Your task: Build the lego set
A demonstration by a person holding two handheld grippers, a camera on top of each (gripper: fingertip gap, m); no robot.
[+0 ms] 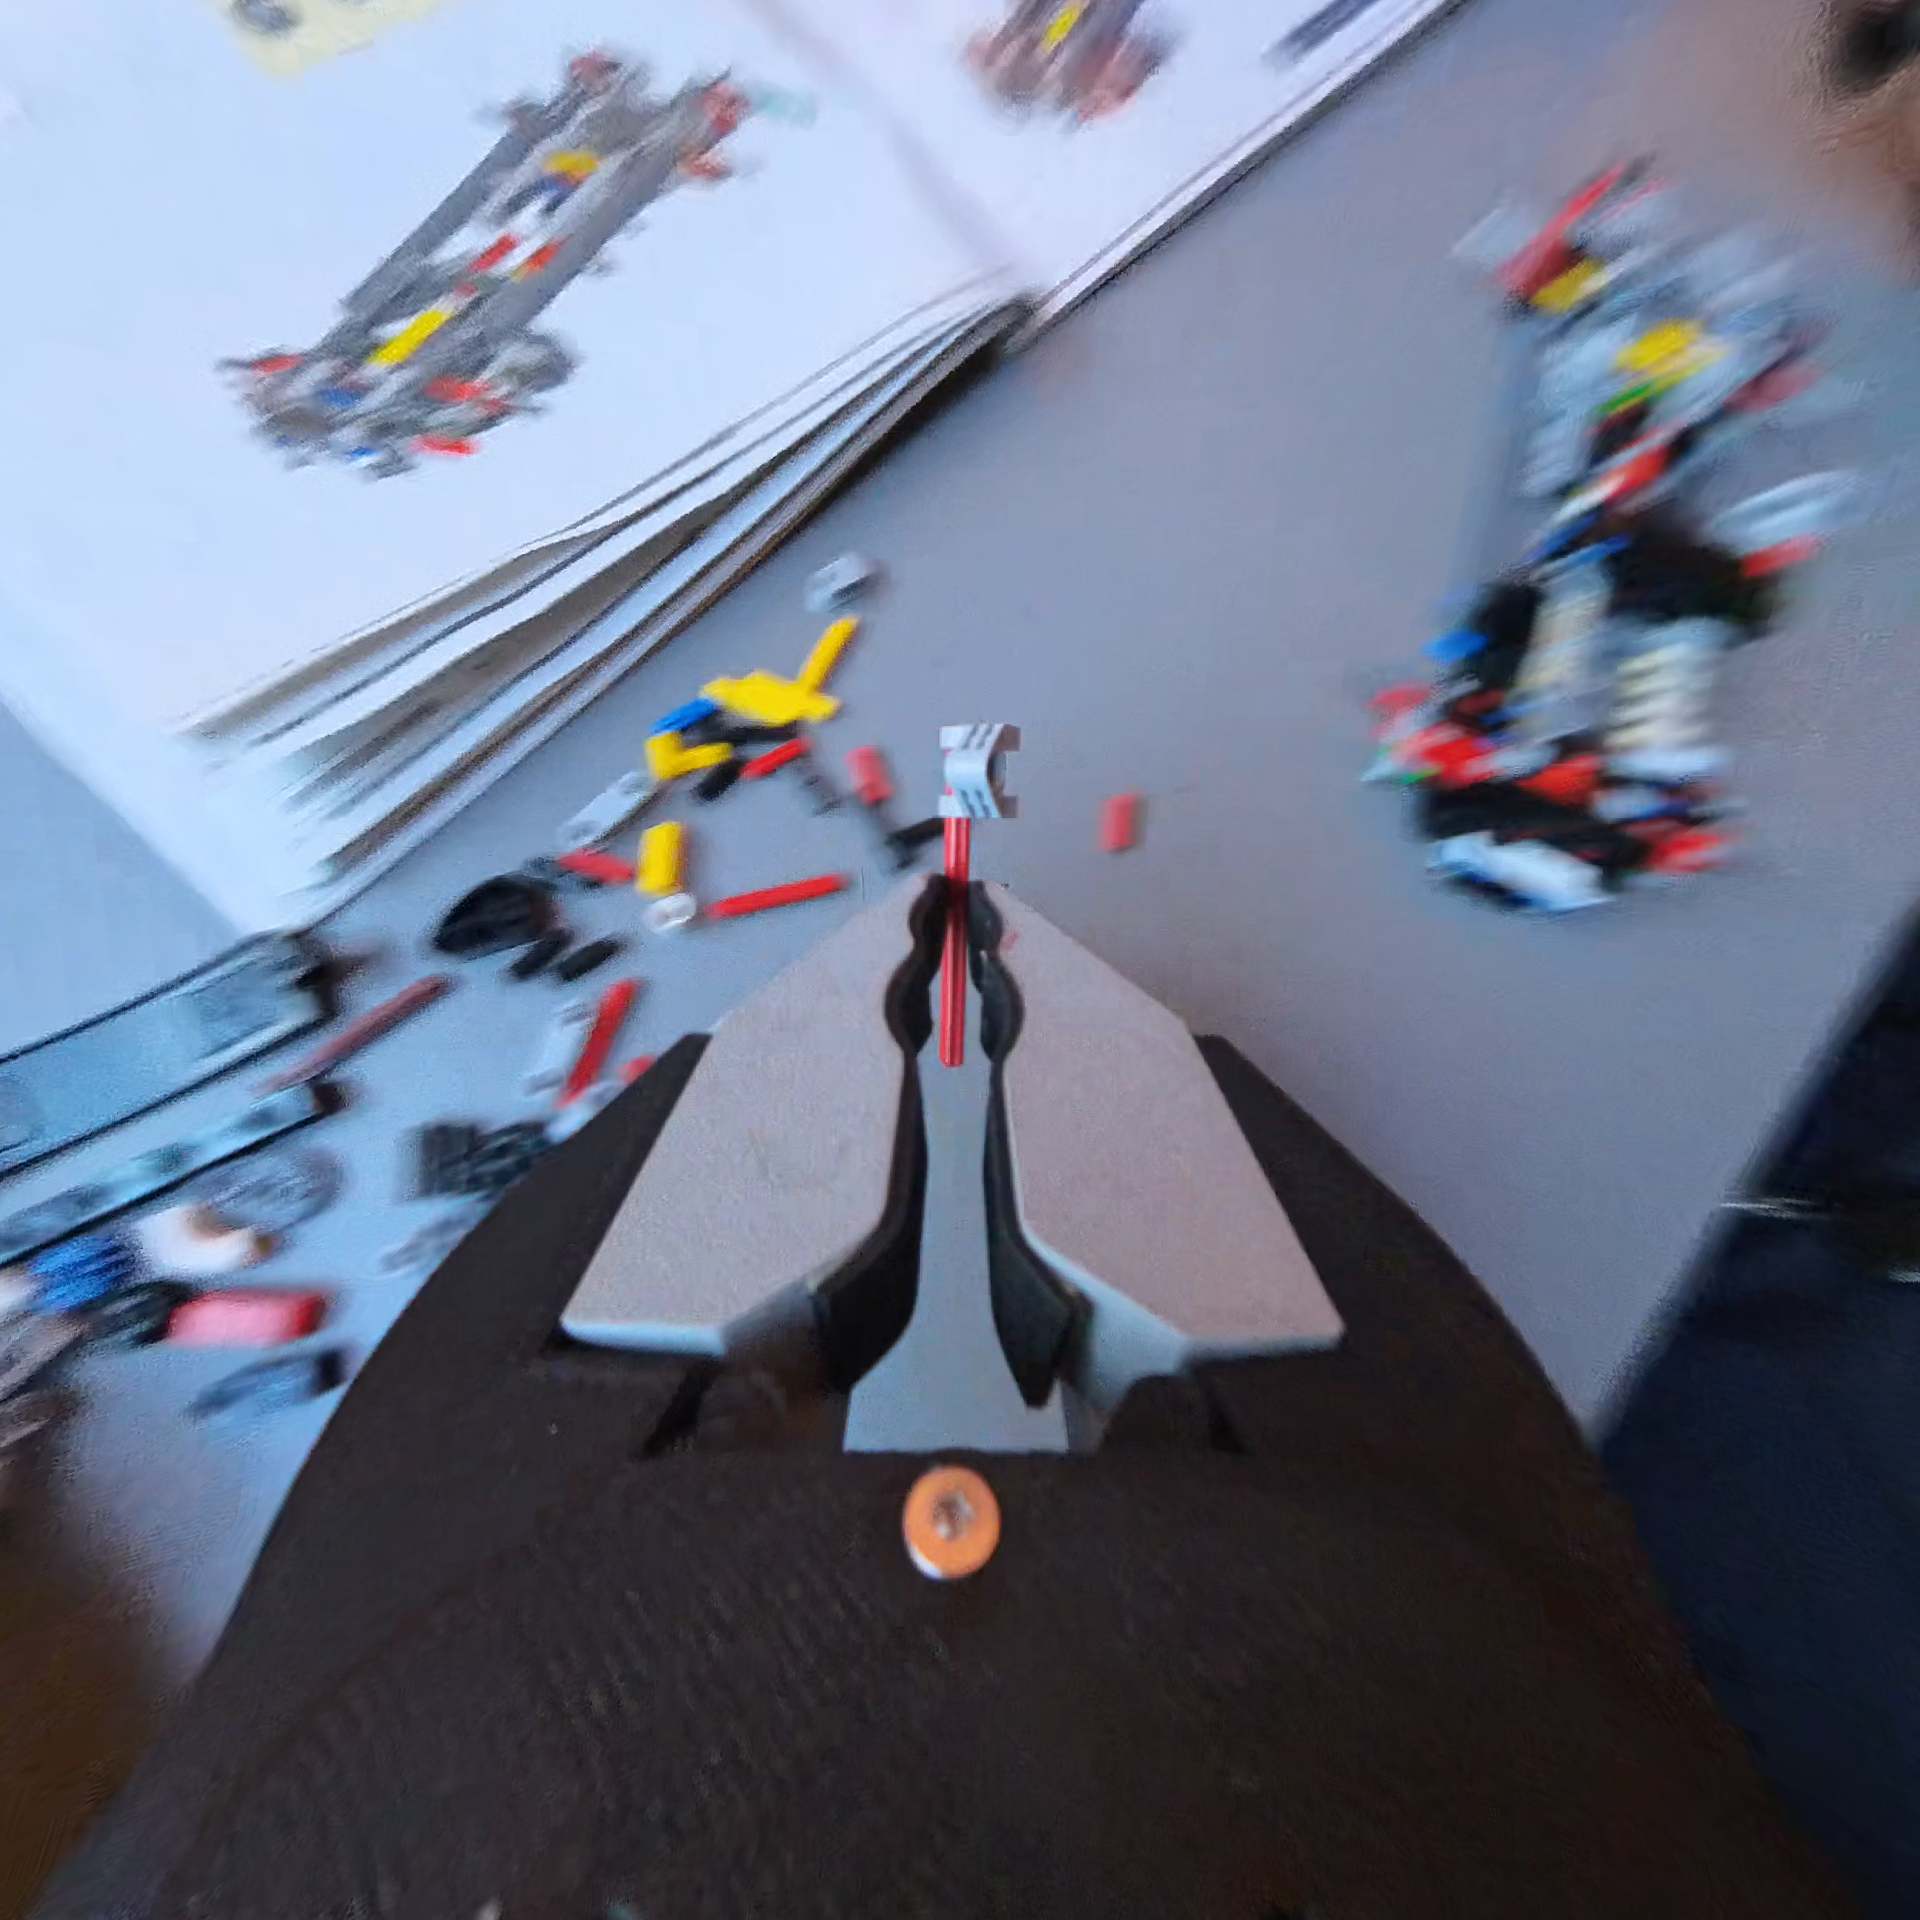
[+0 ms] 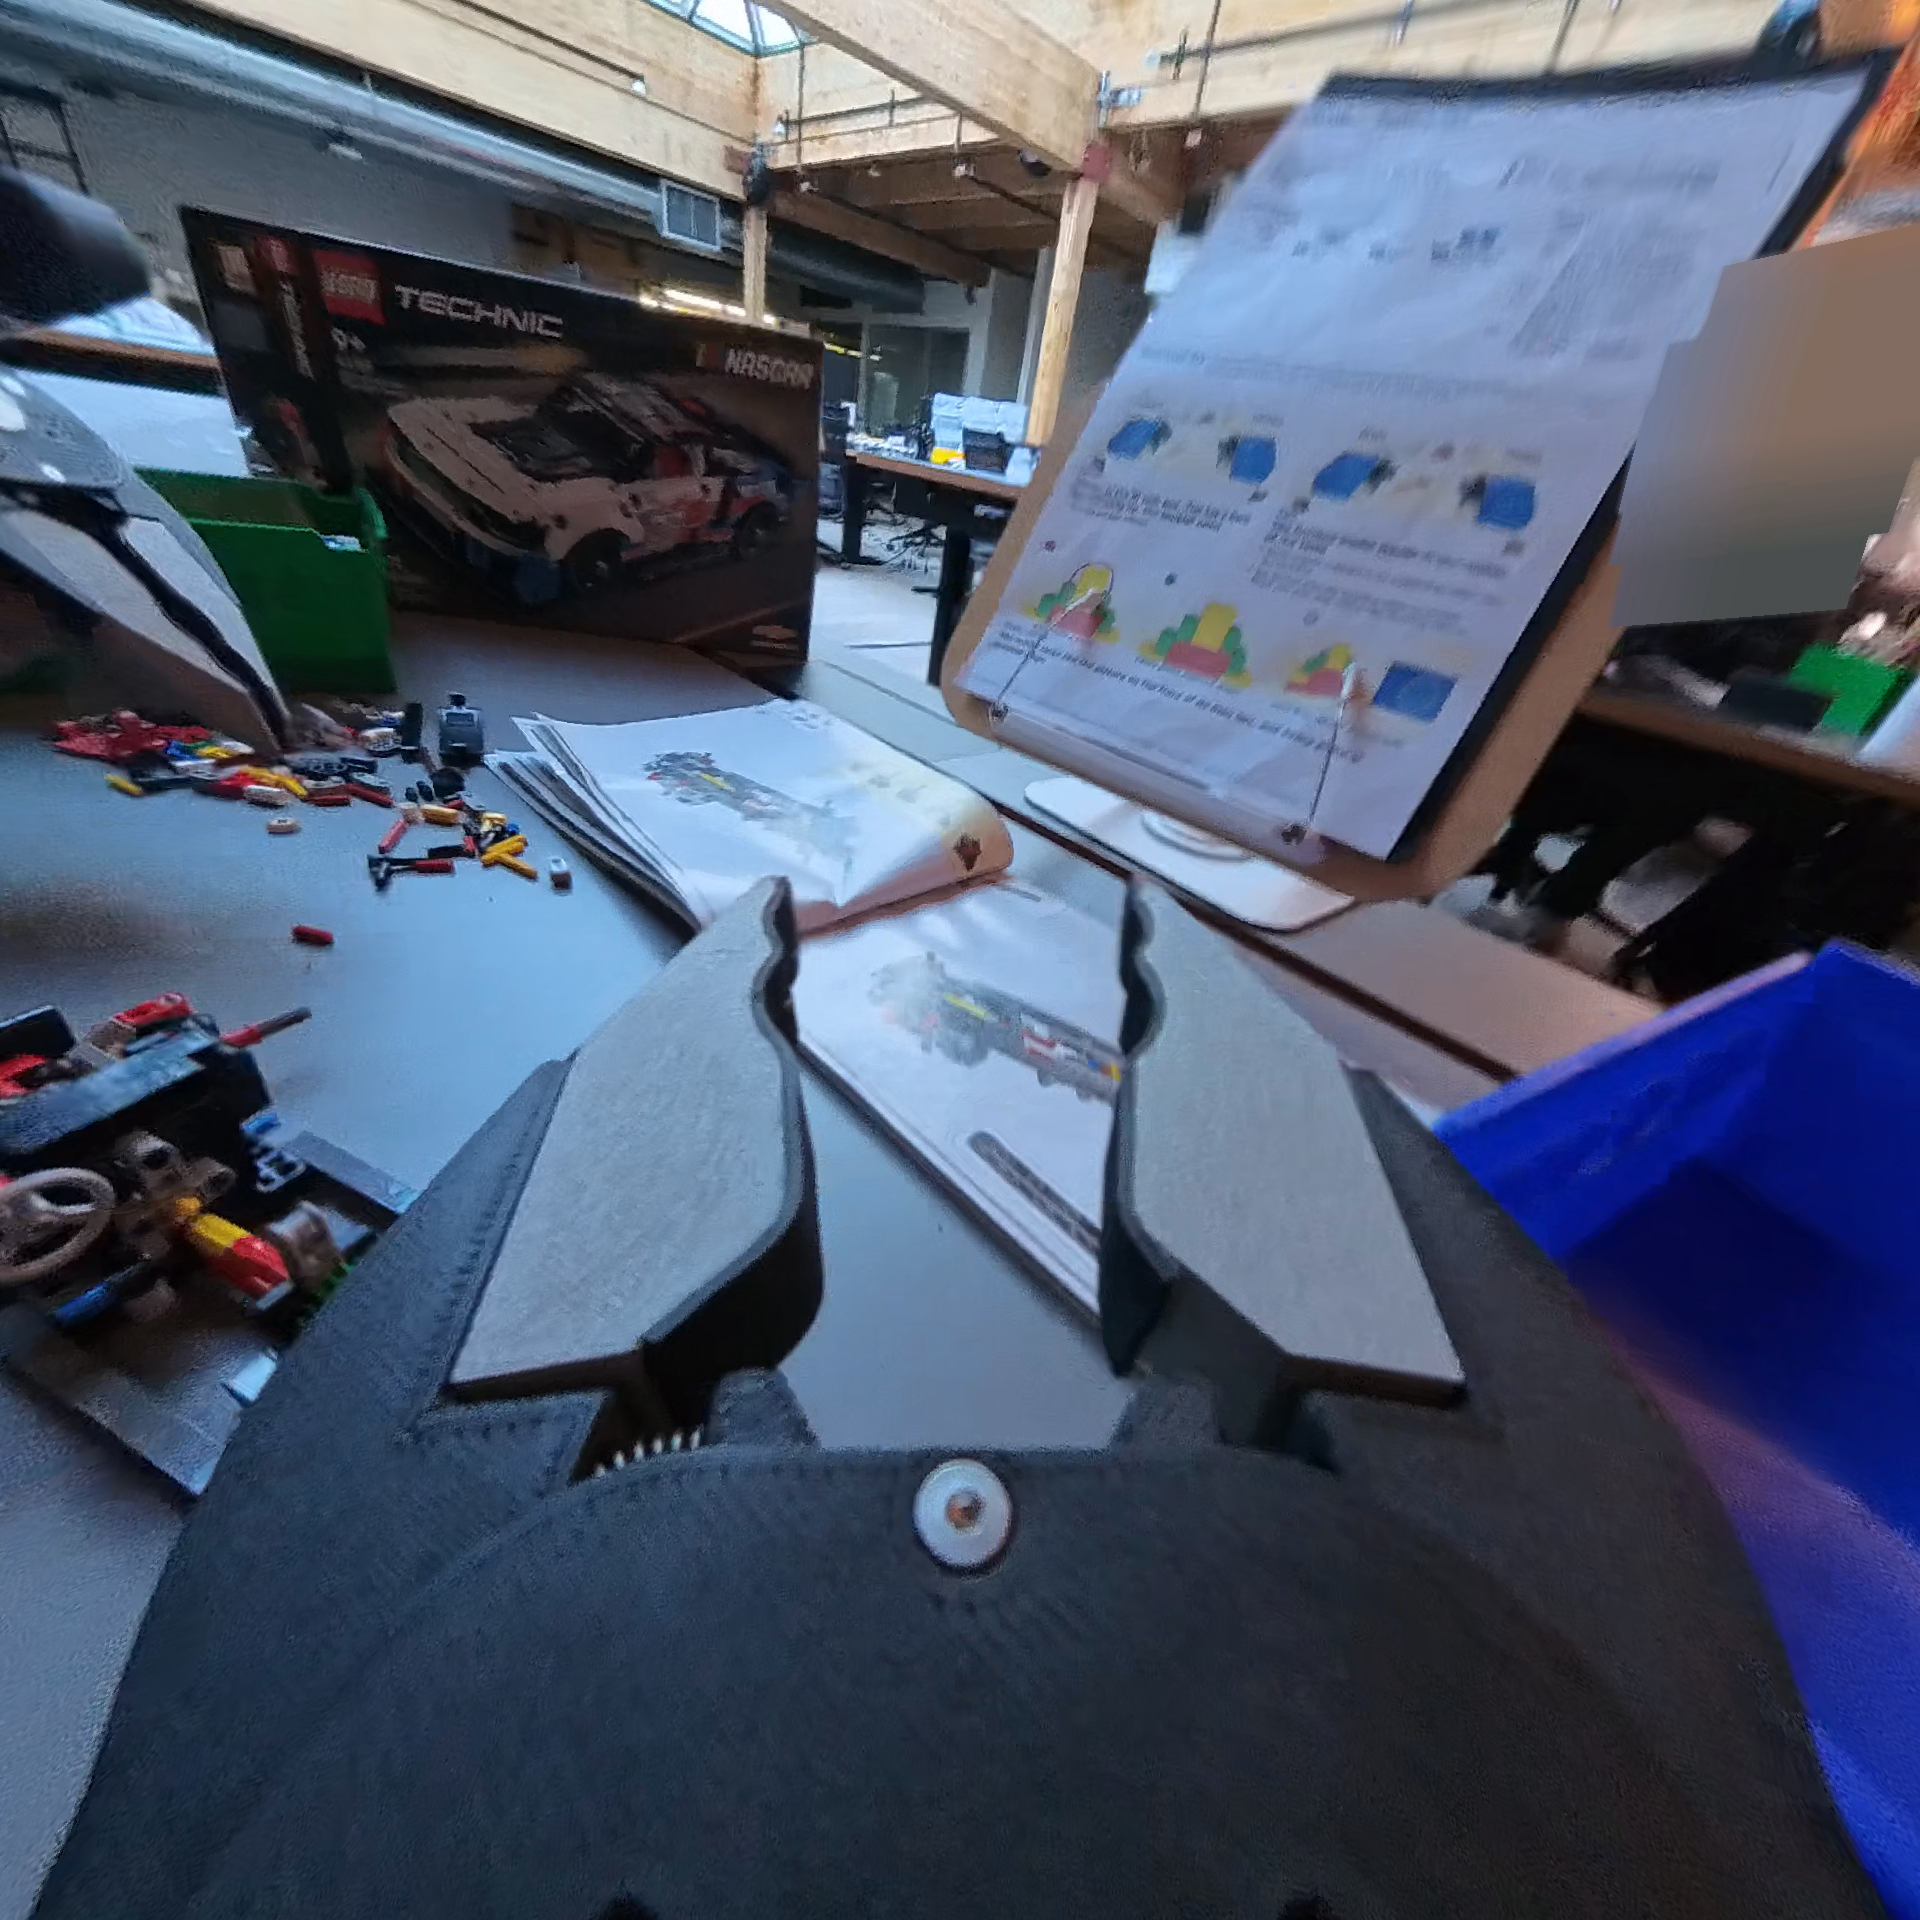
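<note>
Grey counter (image 1: 1299,582) carries scattered plastic building pieces and an open instruction booklet (image 1: 520,364). Left claw (image 1: 954,940) is clamped on a thin red plastic axle (image 1: 953,966), pads pressing both sides so it stands out ahead, a small light-grey connector (image 1: 977,771) on its far end. Loose red, yellow and black pieces (image 1: 727,790) lie ahead-left. Right claw (image 2: 956,977) stands wide apart, holding nothing, above the booklet's page; a blue bin (image 2: 1714,1195) sits to its right.

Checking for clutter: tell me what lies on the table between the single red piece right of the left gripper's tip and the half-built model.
Nothing: the left wrist view shows bare grey table between the red piece and the half-built model.
</note>
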